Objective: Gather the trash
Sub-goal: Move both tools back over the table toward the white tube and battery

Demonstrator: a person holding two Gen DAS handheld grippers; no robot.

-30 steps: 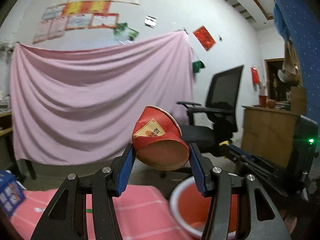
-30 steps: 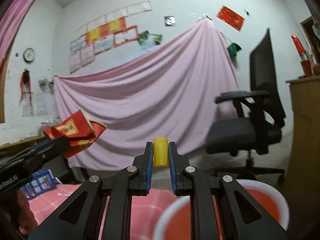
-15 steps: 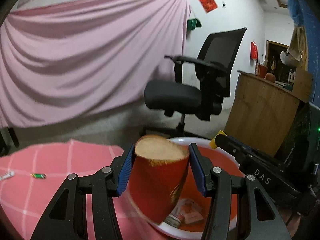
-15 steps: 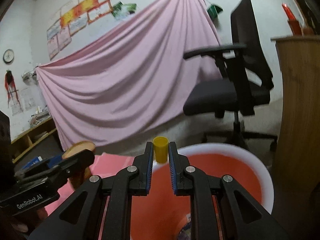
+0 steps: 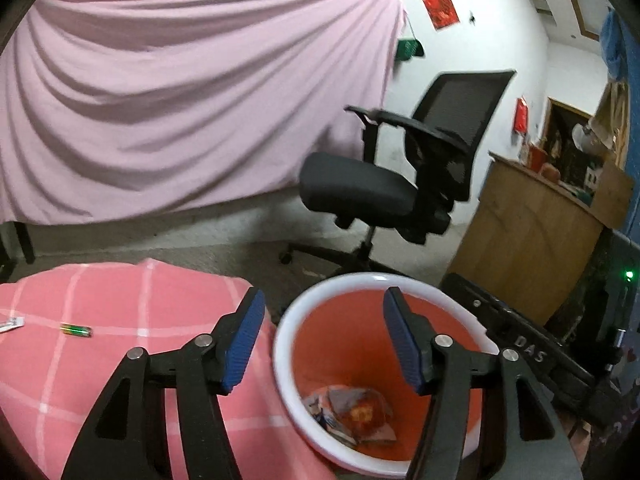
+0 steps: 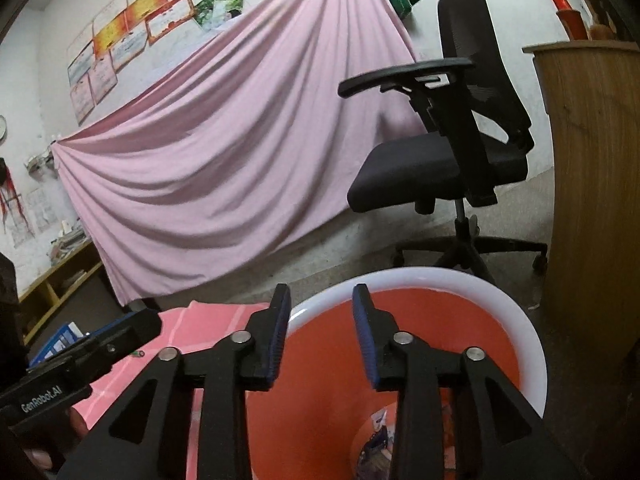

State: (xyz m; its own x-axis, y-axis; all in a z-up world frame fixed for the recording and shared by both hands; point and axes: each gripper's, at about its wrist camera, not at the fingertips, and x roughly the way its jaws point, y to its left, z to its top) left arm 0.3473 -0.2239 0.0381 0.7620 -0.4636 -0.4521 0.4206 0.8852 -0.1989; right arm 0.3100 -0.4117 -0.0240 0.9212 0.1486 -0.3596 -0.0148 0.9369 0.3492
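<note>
An orange trash bin with a white rim [image 5: 285, 344] stands beside the pink checked tablecloth [image 5: 120, 304]. My left gripper [image 5: 322, 340] hovers over the bin's mouth, its jaws opening with nothing between them. Crumpled wrappers [image 5: 352, 412] lie at the bin's bottom. My right gripper [image 6: 320, 336] also hangs above the bin [image 6: 520, 320], jaws opening and empty. Some trash [image 6: 376, 436] shows deep in the bin between its fingers. A small green battery [image 5: 76, 330] and a white scrap [image 5: 10, 324] lie on the cloth.
A black office chair [image 5: 380, 188] stands on the floor behind the bin, and a wooden cabinet [image 5: 528, 240] is to the right. A pink sheet [image 5: 180, 100] drapes the far wall. The left gripper's body [image 6: 72, 368] is at the right view's left edge.
The red paper cup is gone from my left jaws and the yellow cap from my right jaws. Both pairs of jaws have widened. Both views tipped down over the bin.
</note>
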